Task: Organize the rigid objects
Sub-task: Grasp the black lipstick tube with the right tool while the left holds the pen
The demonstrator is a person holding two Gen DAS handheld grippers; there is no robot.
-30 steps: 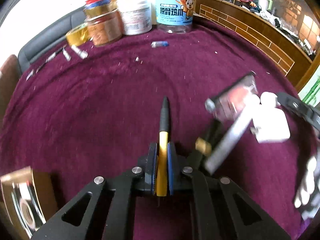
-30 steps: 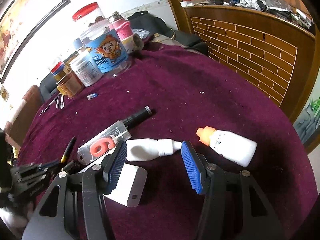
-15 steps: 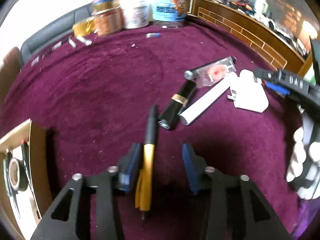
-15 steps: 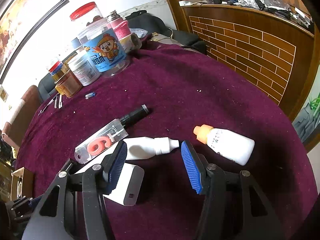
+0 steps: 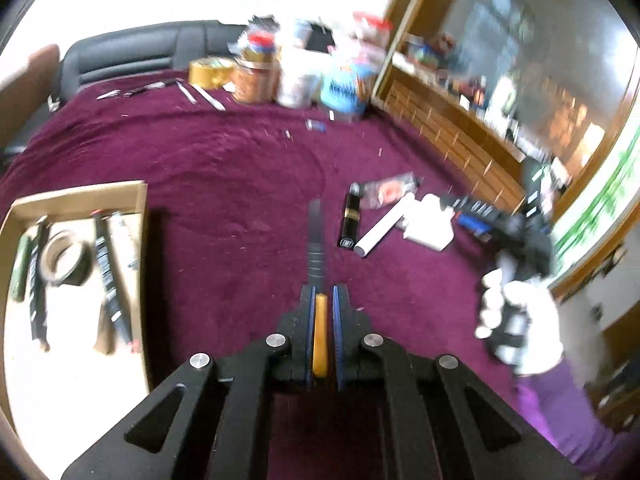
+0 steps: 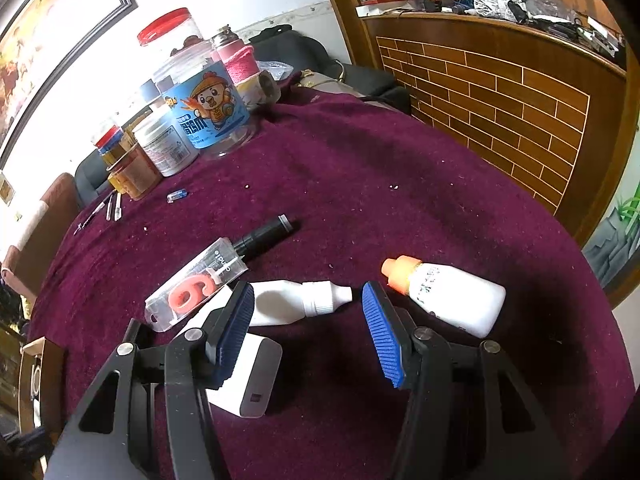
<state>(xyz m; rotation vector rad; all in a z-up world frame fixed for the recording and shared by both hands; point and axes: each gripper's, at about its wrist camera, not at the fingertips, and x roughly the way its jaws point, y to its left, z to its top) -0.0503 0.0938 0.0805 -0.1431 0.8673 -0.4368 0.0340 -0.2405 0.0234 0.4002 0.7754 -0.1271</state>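
My left gripper (image 5: 321,300) is shut on a yellow and black pen (image 5: 316,248), held above the purple tablecloth. A cardboard box (image 5: 140,216) lies to its left with tape and several markers inside. My right gripper (image 6: 308,320) is open and empty, its fingers astride a small white bottle (image 6: 296,304). Beside it lie a white bottle with an orange cap (image 6: 452,296), a white charger (image 6: 252,380), a clear candle case with a red 9 (image 6: 196,284) and a black tube (image 6: 264,236). The black tube (image 5: 350,220) and charger (image 5: 430,224) show in the left wrist view too.
Jars and cans (image 6: 200,120) stand at the table's far edge, with a blue-labelled tub (image 6: 212,112) among them. Small metal tools (image 5: 200,94) and a tape roll (image 5: 210,72) lie near them. A brick-pattern wooden counter (image 6: 500,92) borders the table on the right.
My left gripper opened on the pen half a second ago, and is now shut on it again, pulled back and lifted, with the box in view. My right gripper has hardly moved.
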